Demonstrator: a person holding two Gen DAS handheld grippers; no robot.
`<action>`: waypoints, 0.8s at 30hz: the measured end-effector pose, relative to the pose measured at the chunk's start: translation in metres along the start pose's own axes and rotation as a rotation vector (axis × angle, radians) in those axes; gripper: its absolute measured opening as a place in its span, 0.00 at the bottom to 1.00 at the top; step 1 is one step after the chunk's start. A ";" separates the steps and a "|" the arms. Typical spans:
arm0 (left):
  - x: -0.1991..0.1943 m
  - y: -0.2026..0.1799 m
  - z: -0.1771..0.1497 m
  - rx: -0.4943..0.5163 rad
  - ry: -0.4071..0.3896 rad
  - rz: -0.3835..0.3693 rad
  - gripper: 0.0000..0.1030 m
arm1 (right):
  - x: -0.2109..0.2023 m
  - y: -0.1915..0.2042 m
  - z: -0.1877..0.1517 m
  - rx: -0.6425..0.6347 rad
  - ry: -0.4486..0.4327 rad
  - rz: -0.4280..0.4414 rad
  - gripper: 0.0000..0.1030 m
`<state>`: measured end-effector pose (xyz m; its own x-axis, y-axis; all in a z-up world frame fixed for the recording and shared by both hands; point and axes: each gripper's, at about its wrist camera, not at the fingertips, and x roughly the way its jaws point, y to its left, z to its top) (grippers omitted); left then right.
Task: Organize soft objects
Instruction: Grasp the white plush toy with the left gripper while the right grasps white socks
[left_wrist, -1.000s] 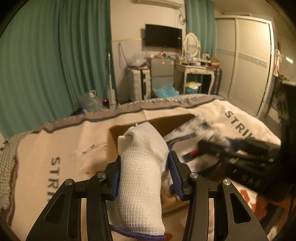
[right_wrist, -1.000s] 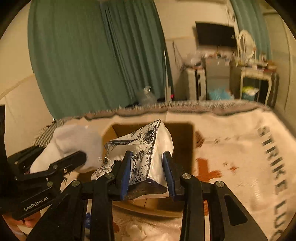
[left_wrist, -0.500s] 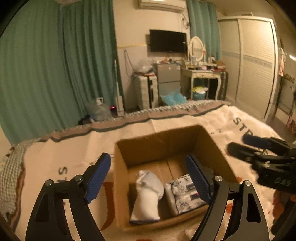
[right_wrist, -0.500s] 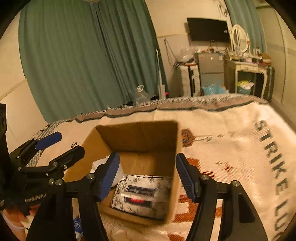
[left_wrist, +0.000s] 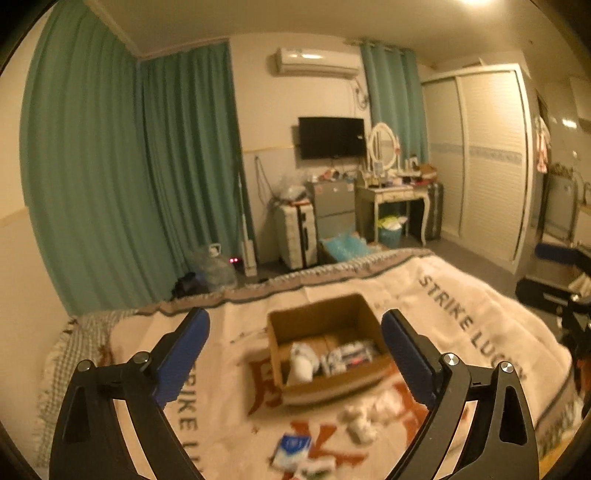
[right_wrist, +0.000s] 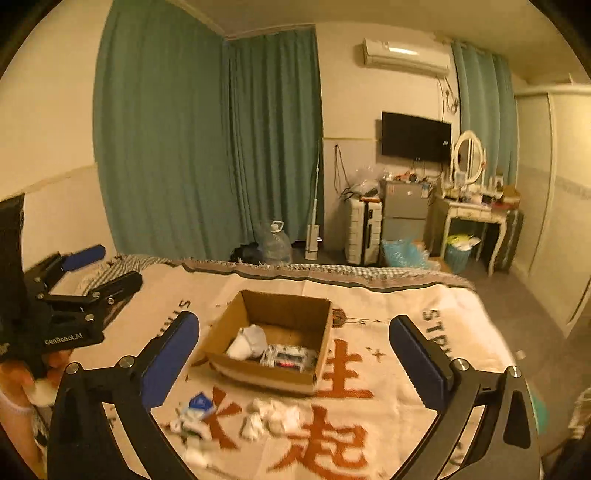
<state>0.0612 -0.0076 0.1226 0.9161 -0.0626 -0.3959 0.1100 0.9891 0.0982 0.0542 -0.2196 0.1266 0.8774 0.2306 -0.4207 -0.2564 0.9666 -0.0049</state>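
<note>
An open cardboard box (left_wrist: 317, 325) (right_wrist: 266, 306) sits on the bed blanket. Inside lie a white knitted roll (left_wrist: 303, 360) (right_wrist: 249, 341) and, to its right, a black-and-white patterned pack (left_wrist: 351, 356) (right_wrist: 290, 356). My left gripper (left_wrist: 295, 321) (right_wrist: 109, 266) hovers well above and back from the box, its jaws opening with nothing between them. My right gripper (right_wrist: 294, 321) (left_wrist: 543, 269) is equally high, its jaws opening wide and empty. Loose white soft pieces (left_wrist: 362, 421) (right_wrist: 273, 413) and a blue-and-white packet (left_wrist: 293, 445) (right_wrist: 201, 402) lie on the blanket in front of the box.
The cream blanket (left_wrist: 461, 295) with dark lettering and orange characters covers the bed up to its fringed far edge. Beyond it are green curtains (left_wrist: 110, 184), a suitcase (left_wrist: 297, 236), a dressing table (left_wrist: 395, 195) and a wardrobe (left_wrist: 487, 158). A hand (right_wrist: 22, 380) holds the left gripper.
Both grippers let go: the white roll and the patterned pack now lie in the box. Both jaws went from shut to wide, and both grippers rose and drew back from the box.
</note>
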 end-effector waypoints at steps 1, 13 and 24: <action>-0.009 0.002 -0.008 0.007 0.011 0.005 0.93 | -0.012 0.008 -0.004 -0.011 0.002 -0.010 1.00; 0.001 0.033 -0.139 -0.030 0.151 0.124 0.93 | 0.018 0.093 -0.112 -0.083 0.145 0.070 1.00; 0.063 0.047 -0.221 -0.055 0.348 0.056 0.93 | 0.139 0.138 -0.211 -0.122 0.456 0.199 0.99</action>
<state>0.0392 0.0648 -0.0995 0.7328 0.0315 -0.6797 0.0344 0.9959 0.0832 0.0546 -0.0776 -0.1243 0.5475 0.3095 -0.7775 -0.4698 0.8826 0.0205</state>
